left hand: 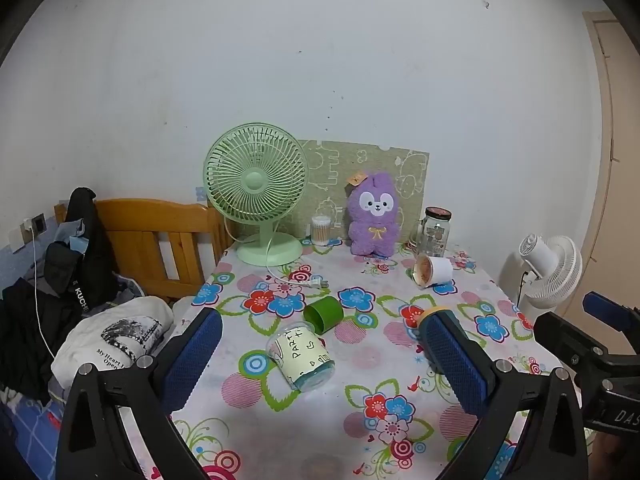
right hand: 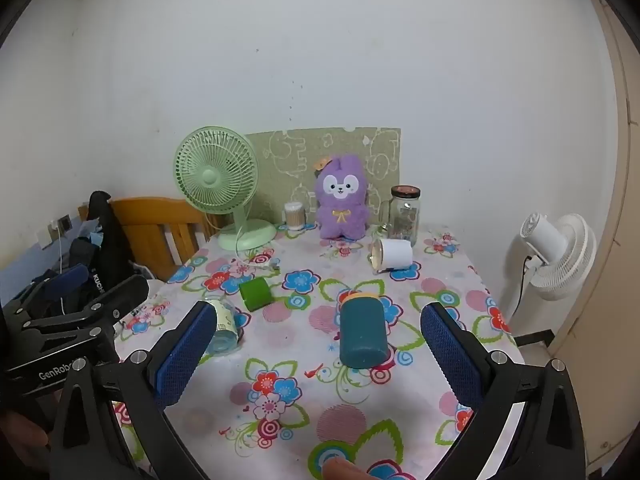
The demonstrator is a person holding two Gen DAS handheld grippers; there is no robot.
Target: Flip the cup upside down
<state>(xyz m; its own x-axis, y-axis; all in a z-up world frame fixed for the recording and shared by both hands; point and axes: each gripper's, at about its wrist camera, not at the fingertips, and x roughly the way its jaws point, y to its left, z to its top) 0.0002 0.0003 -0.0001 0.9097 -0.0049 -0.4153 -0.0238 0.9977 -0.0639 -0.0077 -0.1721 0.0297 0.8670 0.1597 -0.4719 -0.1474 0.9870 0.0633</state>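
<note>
4 cups lie on their sides on the desk (right hand: 460, 280); the left gripper (left hand: 320, 344) and right gripper (right hand: 318, 340) hover with jaws spread, empty.

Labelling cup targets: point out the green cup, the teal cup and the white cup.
green cup (left hand: 323, 314), left wrist view, on its side wall.
teal cup (right hand: 363, 330), right wrist view, middle of its side.
white cup (right hand: 394, 254), right wrist view, on its white side.

"PART" is read on the pale label of the clear cup (left hand: 301, 356) lying near the desk's left edge, "KUCHE" on a black strap (left hand: 80, 298), "My Heart" on white cloth (left hand: 116, 340), and "GenRob" on the left tool (right hand: 56, 374).
</note>
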